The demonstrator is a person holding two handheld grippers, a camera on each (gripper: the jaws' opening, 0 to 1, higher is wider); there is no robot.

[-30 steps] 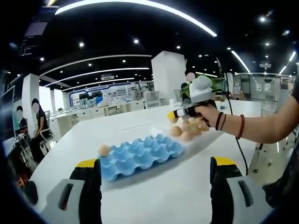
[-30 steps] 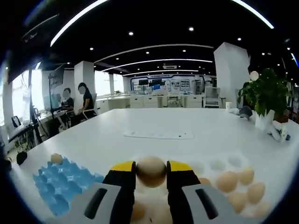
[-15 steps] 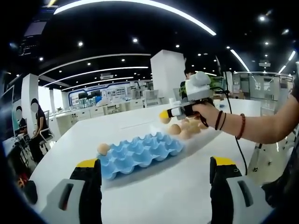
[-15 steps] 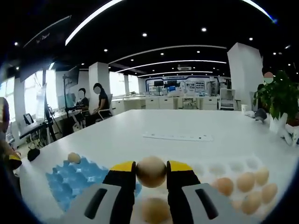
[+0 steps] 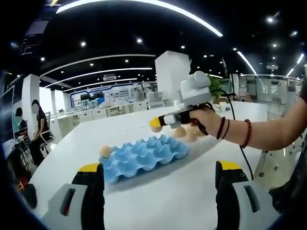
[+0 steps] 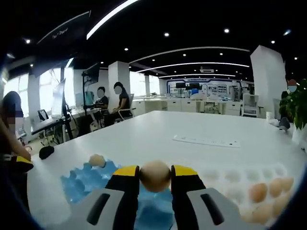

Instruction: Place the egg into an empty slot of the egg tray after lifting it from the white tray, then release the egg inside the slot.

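Jaws of the right gripper (image 6: 155, 178) are pinching the egg (image 6: 155, 175) above the blue egg tray (image 6: 96, 179), white tray (image 6: 240, 179) at 3 o'clock, lift done, lowering and release remaining, left gripper (image 5: 160, 201) jaws spread, idling.

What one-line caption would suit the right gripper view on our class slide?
Right gripper holding an egg above the blue egg tray, white tray alongside.

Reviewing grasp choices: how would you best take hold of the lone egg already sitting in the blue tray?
Grip the egg across its rounded middle, coming from above. It sits in a corner cup of the blue egg tray, whose walls hide its lower half, leaving only the upper sides for the fingers.
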